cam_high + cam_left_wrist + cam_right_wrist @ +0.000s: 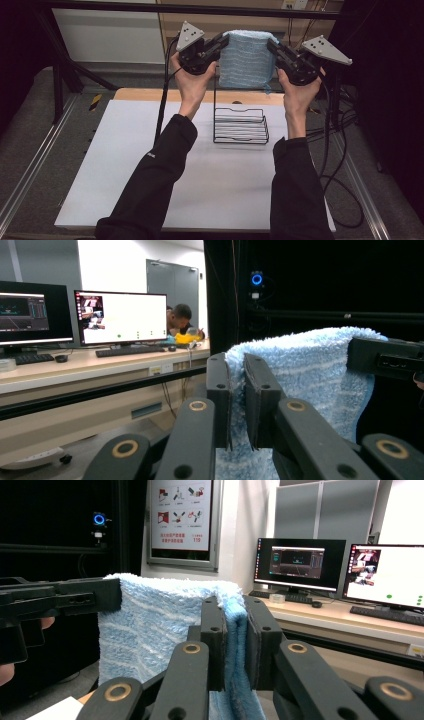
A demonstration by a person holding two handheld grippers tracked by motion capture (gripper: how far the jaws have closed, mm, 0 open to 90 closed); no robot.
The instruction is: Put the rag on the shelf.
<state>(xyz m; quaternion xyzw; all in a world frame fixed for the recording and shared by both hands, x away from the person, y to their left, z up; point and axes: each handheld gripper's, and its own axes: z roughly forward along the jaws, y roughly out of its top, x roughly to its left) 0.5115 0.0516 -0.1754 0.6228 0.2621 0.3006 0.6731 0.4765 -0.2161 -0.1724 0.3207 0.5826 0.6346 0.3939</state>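
A light blue fluffy towel (247, 59) hangs stretched in the air between my two grippers, above the far end of the table. My left gripper (223, 42) is shut on the towel's upper left corner. My right gripper (271, 46) is shut on its upper right corner. In the left gripper view the towel (305, 375) is pinched between the black jaws of my left gripper (237, 375), and the right gripper's jaw shows at its far edge. The right gripper view shows the towel (150, 630) clamped in my right gripper (235, 622). A black wire rack (240, 122) stands on the table below the towel.
The white table top (210, 185) lies under my forearms, with a wooden strip (150, 94) along its far edge. Black cables (340, 165) trail off the right side. Desks with monitors (120, 317) stand in the room beyond.
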